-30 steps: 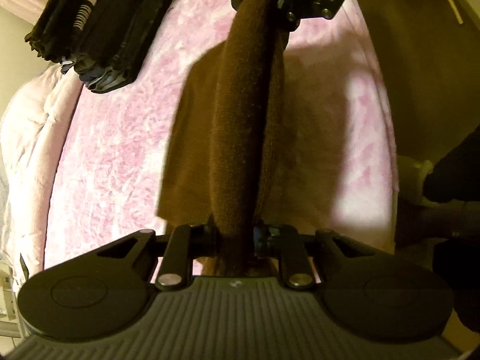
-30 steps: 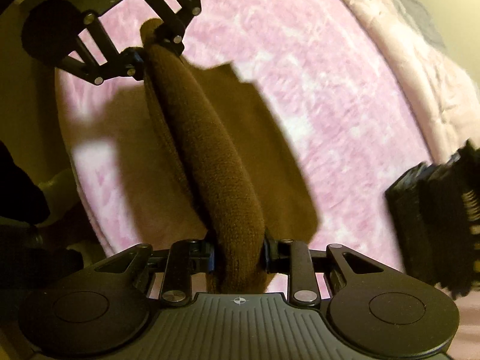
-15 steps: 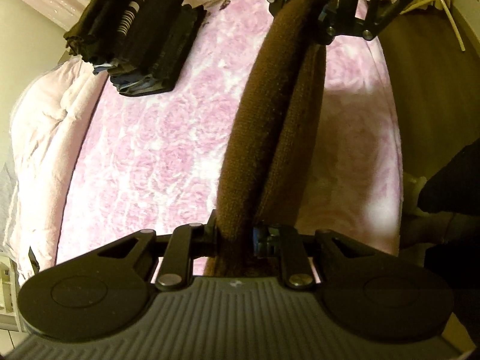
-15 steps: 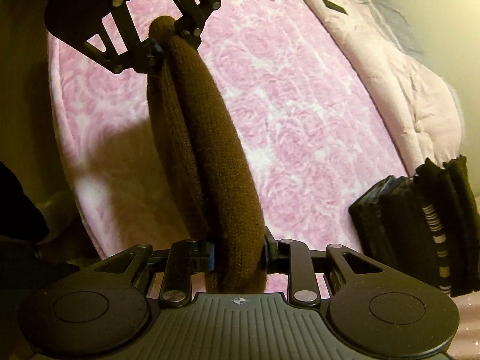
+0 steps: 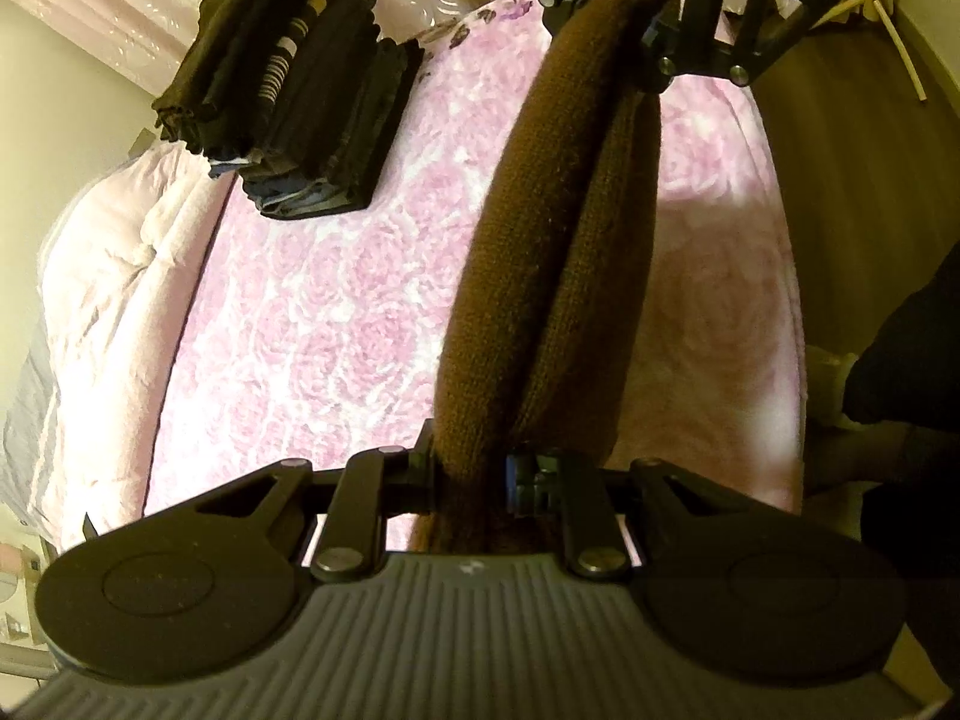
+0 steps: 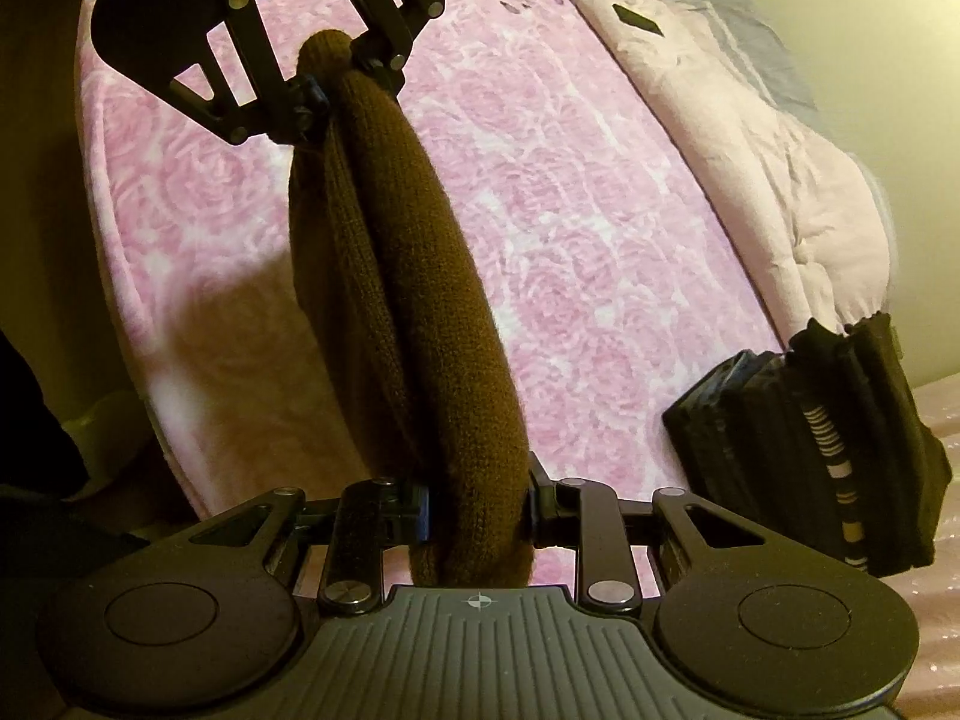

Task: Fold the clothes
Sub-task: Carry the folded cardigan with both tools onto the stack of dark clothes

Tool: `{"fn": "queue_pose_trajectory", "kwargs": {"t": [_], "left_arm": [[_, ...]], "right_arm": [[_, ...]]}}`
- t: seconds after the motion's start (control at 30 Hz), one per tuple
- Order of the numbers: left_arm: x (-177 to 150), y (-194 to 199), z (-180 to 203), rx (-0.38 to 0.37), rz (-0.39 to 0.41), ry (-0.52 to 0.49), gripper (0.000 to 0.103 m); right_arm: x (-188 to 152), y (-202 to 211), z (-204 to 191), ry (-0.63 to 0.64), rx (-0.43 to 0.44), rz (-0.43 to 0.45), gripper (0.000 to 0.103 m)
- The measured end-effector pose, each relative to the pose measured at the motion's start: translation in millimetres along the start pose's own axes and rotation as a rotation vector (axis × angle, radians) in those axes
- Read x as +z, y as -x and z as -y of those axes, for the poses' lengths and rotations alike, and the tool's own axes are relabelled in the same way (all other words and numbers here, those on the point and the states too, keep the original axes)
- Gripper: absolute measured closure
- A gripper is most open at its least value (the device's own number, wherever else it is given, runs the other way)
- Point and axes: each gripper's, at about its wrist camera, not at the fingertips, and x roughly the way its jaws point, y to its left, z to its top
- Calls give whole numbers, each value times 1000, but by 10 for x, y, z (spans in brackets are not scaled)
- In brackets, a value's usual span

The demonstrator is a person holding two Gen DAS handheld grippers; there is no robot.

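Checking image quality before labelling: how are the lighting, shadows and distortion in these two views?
Left wrist view: dim yellowish light, strong fisheye bending, brown garment sharp, its shadow on the pink bedspread. Right wrist view: same warm cast, dark folded stack stretched at the edge, the shadow falling beside the garment.

bed: pink rose cover (image 5: 336,300) | wall: pale (image 6: 870,60) | floor: dim, perhaps wood (image 5: 852,180)

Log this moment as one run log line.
step: fold | left gripper: shut on brown knit garment | right gripper: shut on same | garment: above pink bedspread
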Motion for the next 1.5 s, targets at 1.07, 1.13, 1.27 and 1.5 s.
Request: {"fn": "queue_pose_trajectory", "kwargs": {"t": [1.07, 1.13, 1.27, 1.5], "left_arm": [[2388, -99, -2386, 307, 323, -133, 86], [2837, -236, -2863, 370, 319, -106, 86], [3639, -435, -3697, 544, 334, -34, 86], [4026, -1934, -3690, 544, 248, -16, 84]], "right_arm": [[-737, 650, 3971, 19, -411, 192, 77], [-789, 628, 4586, 46, -487, 239, 77], [-960, 445, 5427, 102, -651, 334, 77], [-1594, -1217, 5332, 151, -493, 259, 76]]}}
